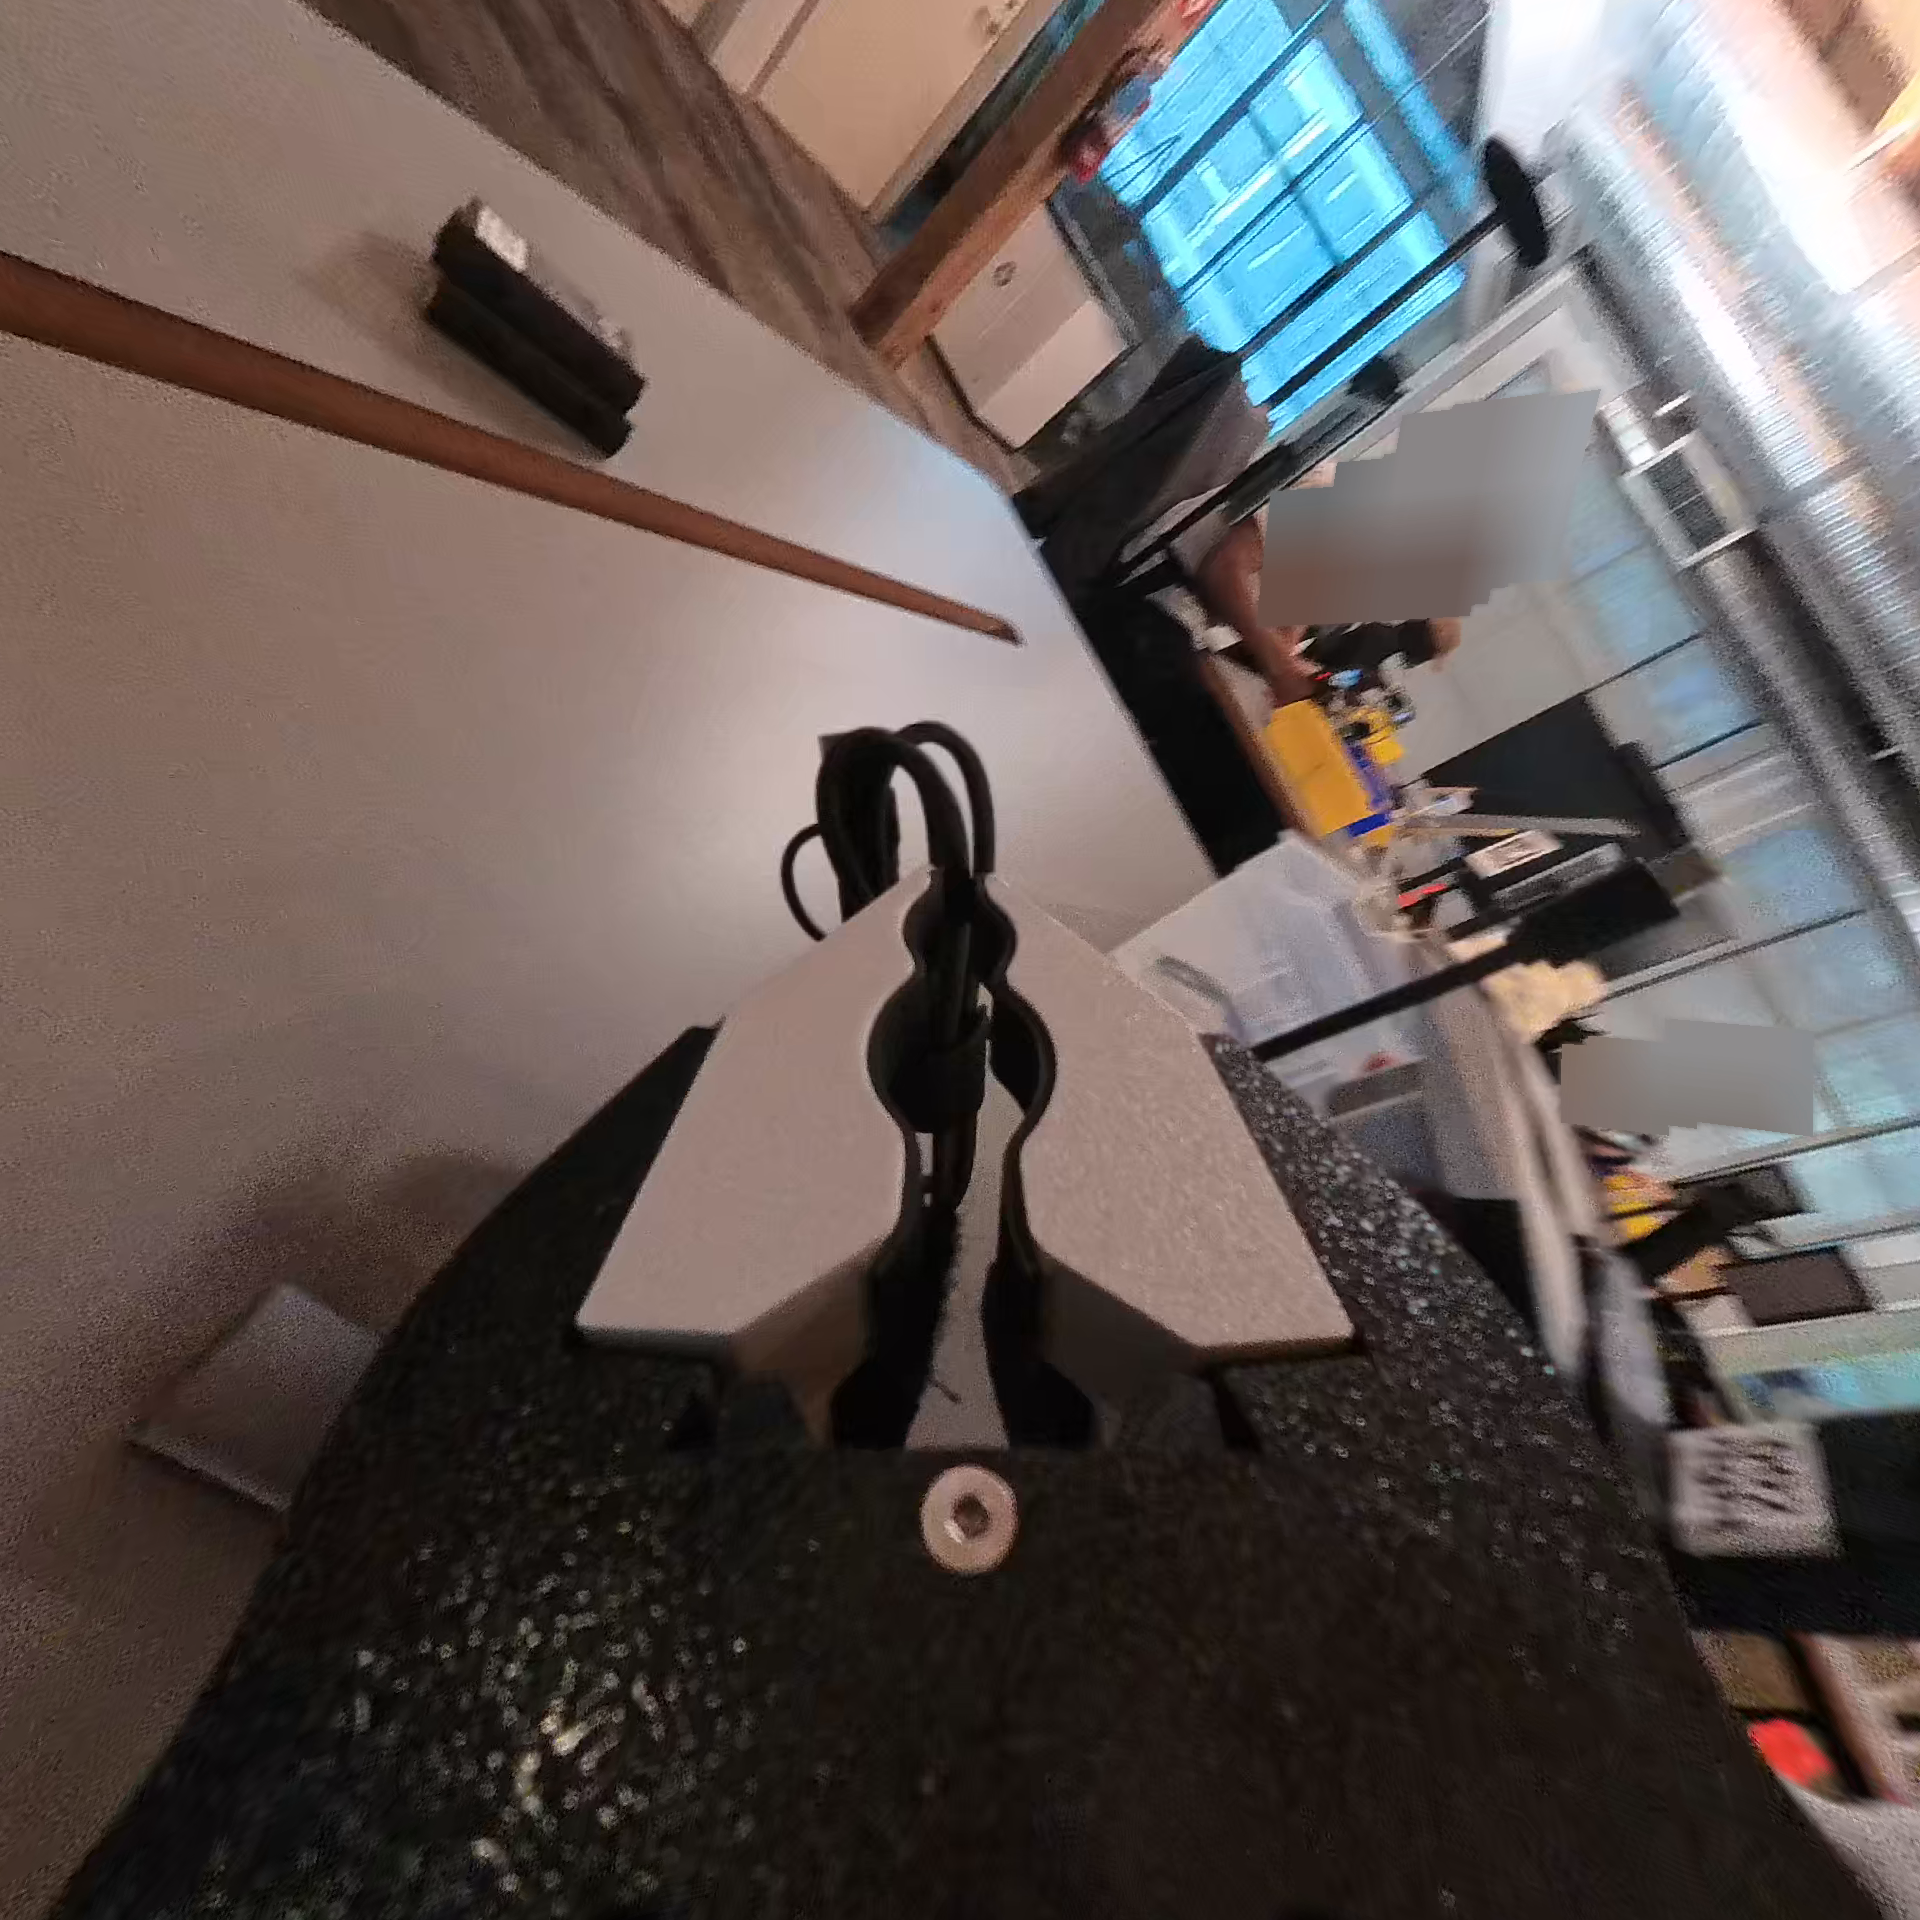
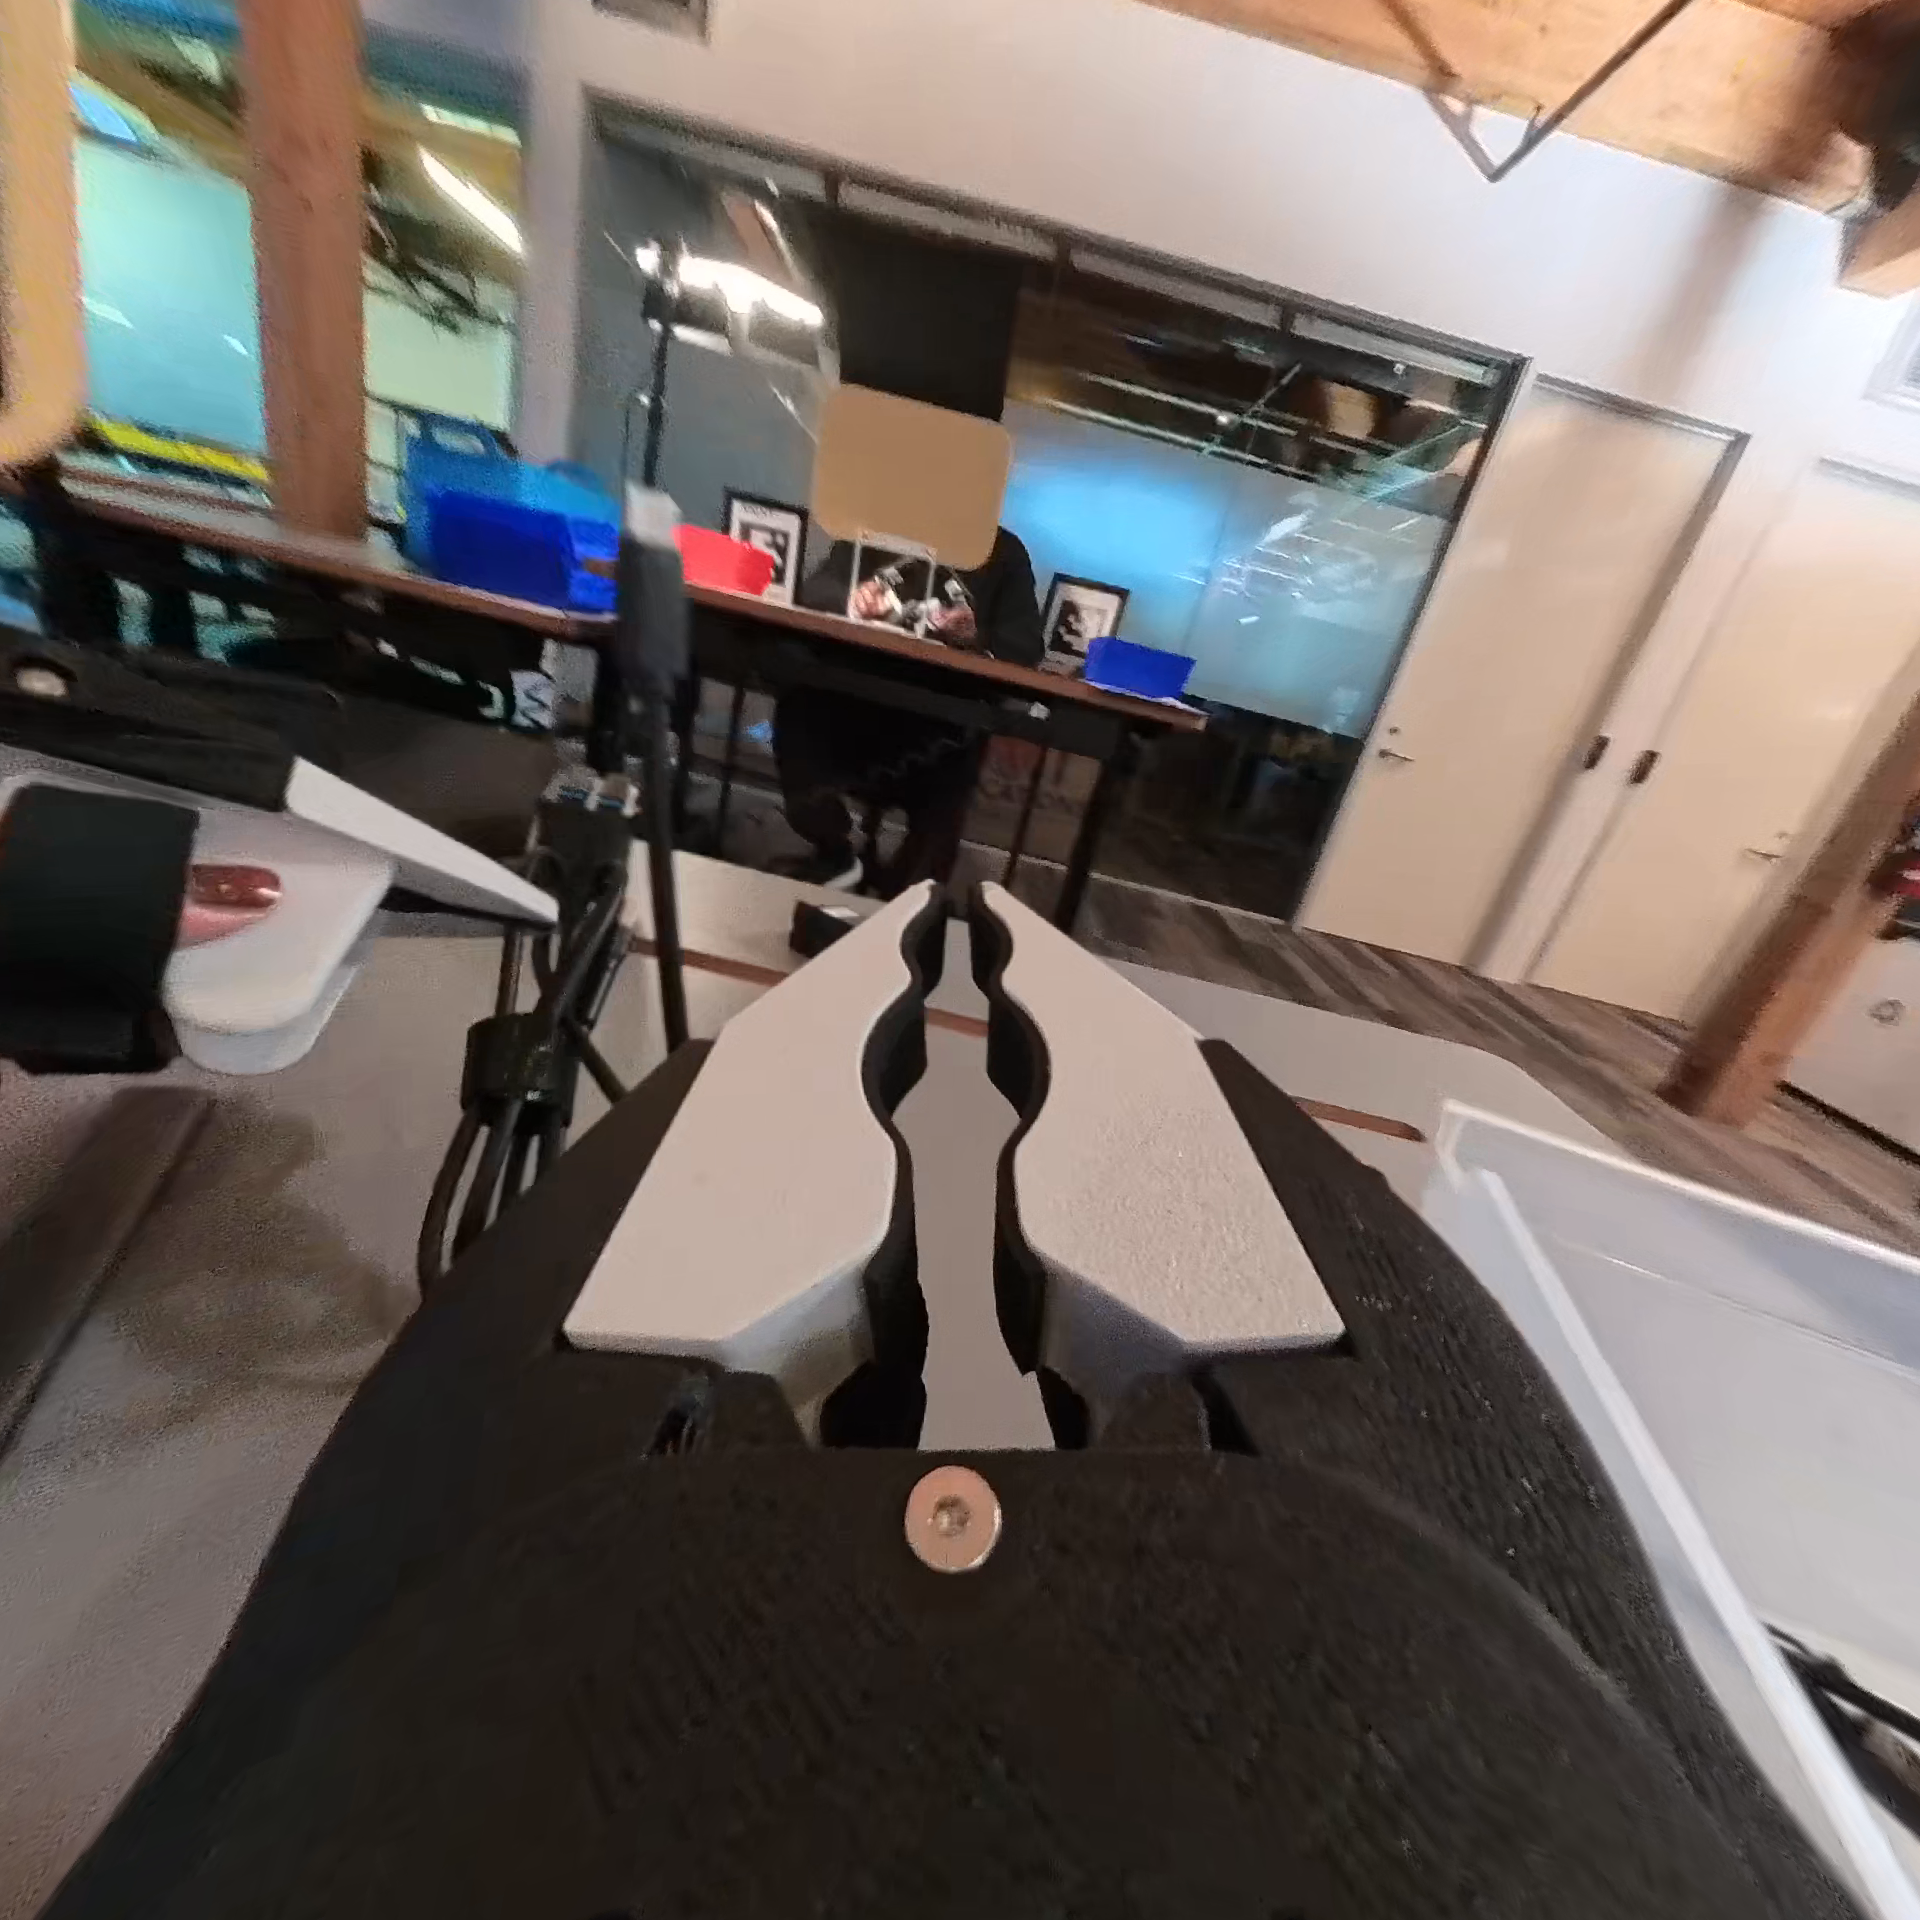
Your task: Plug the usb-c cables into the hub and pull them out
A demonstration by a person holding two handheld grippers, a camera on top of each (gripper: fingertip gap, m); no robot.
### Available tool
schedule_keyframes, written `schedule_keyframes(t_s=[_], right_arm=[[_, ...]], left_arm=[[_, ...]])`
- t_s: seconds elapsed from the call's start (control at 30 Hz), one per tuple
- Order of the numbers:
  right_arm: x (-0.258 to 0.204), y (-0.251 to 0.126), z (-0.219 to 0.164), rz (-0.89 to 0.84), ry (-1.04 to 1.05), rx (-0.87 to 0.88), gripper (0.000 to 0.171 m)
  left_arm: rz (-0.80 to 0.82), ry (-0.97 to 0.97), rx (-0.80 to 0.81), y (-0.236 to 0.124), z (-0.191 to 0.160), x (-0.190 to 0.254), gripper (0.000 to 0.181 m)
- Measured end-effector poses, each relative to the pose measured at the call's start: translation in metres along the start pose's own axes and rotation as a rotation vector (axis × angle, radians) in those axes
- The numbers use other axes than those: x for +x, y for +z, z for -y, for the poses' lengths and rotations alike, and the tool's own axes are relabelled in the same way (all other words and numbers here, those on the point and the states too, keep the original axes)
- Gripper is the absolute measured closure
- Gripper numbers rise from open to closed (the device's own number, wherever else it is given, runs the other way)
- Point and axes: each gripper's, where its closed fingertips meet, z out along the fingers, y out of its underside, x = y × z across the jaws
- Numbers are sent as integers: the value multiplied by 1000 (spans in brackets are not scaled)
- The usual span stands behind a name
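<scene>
The left gripper [image 1: 961, 894] has its jaws clenched on a bundled black cable [image 1: 940, 821], whose loops stick out past the fingertips while a strap-wrapped section sits in the rounded notch between the pads. How much of the bundle hangs below is hidden by the gripper body. In the right wrist view the same bundle [image 2: 540, 997] appears at the left, hanging from the other gripper's white finger, and one cable end with a dark plug body and a pale tip [image 2: 652, 582] stands upright above it, blurred. Whether that tip is a usb-c plug is too soft to tell.

The right gripper [image 2: 961, 899] grasps nothing: its jaws stand nearly closed, with a narrow gap through which the bench [image 2: 125, 1403] shows.

A flat grey slab [image 1: 255, 1387] lies on the bench near the lower left of the left wrist view, partly cut off by the gripper body; it may be the hub, but no ports are visible. Farther off, beyond a brown seam strip [image 1: 499, 452] across the bench, sits a small black box [image 1: 535, 332]. A white bin [image 2: 1683, 1340] lies at the right edge, cropped by the frame, its contents mostly out of sight. A seated person [image 2: 914, 665] works at a farther table.
</scene>
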Motion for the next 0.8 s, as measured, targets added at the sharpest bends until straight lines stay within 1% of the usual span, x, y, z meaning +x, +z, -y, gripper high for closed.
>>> schedule_keyframes(t_s=[0.07, 0.1, 0.17, 0.23, 0.27, 0.3, 0.33, 0.37, 0.4, 0.47, 0.53, 0.57, 0.67, 0.8], right_arm=[[-2, 0, -1, 3, -15, -6, 169], [-4, 0, -1, 9, -16, -8, 168], [-6, 0, 0, 12, -24, -5, 167], [-11, 0, 3, 35, -27, 13, 165], [-18, -2, 8, 73, -34, 36, 163], [-34, -4, 16, 153, -48, 74, 163], [-57, -10, 24, 279, -63, 106, 165], [-81, -16, 26, 404, -63, 100, 161], [-105, -22, 23, 526, -46, 56, 157], [-146, -31, -2, 748, 31, -154, 148], [-171, -38, -29, 862, 121, -366, 139], [-176, -40, -42, 876, 143, -453, 135], [-185, -46, -71, 872, 89, -633, 135], [-193, -54, -81, 858, 27, -721, 136]], left_arm=[[87, 86, -18, 4, -3, -15, 178], [108, 124, -27, 4, -4, -17, 172], [158, 195, -29, -1, -1, -19, 150], [172, 320, 22, -17, 8, -7, 128], [171, 400, 55, -28, 13, 2, 128], [186, 484, 86, -41, 16, 9, 129], [209, 571, 117, -55, 19, 15, 131], [240, 664, 146, -70, 20, 20, 133], [284, 753, 178, -86, 20, 23, 137], [353, 914, 242, -115, 16, 28, 141], [397, 1030, 243, -134, 4, 27, 148], [408, 1062, 233, -140, -2, 26, 148], [383, 1094, 216, -153, -16, 24, 151], [304, 1010, 210, -160, -19, 21, 154]])
